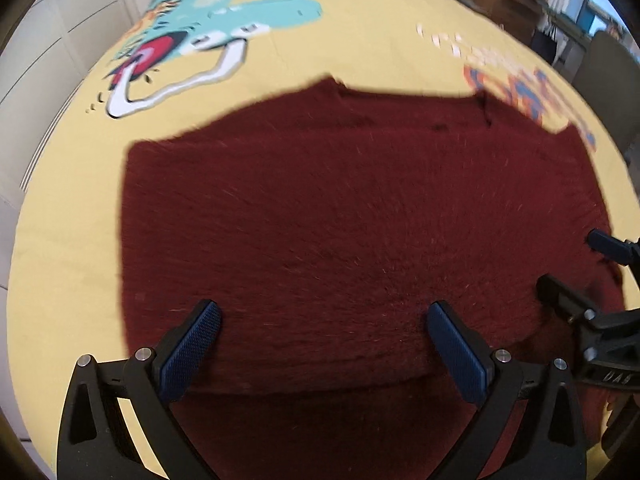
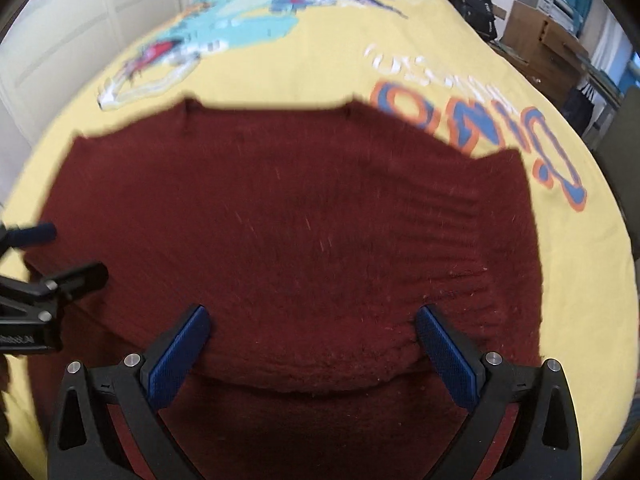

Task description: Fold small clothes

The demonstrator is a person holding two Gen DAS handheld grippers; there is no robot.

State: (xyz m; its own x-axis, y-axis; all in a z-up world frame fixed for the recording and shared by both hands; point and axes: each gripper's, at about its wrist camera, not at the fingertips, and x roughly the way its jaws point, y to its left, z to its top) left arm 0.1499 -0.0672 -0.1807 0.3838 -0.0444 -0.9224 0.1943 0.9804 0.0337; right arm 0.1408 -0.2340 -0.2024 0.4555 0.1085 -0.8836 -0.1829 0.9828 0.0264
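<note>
The folded dark red sweater (image 1: 340, 220) lies flat beneath both grippers' wide-spread, empty jaws.

The right gripper (image 1: 568, 264) body bears white letters reading roughly "UAS". Large orange-and-blue lettering (image 2: 480, 136) on the yellow bedspread (image 2: 328, 64) is too blurred to read.

Even indoor light, motion blur, strong fisheye edge distortion.

Dark red fuzzy knit garment (image 1: 340, 220), folded, flat on yellow bedspread (image 1: 380, 48)
</note>
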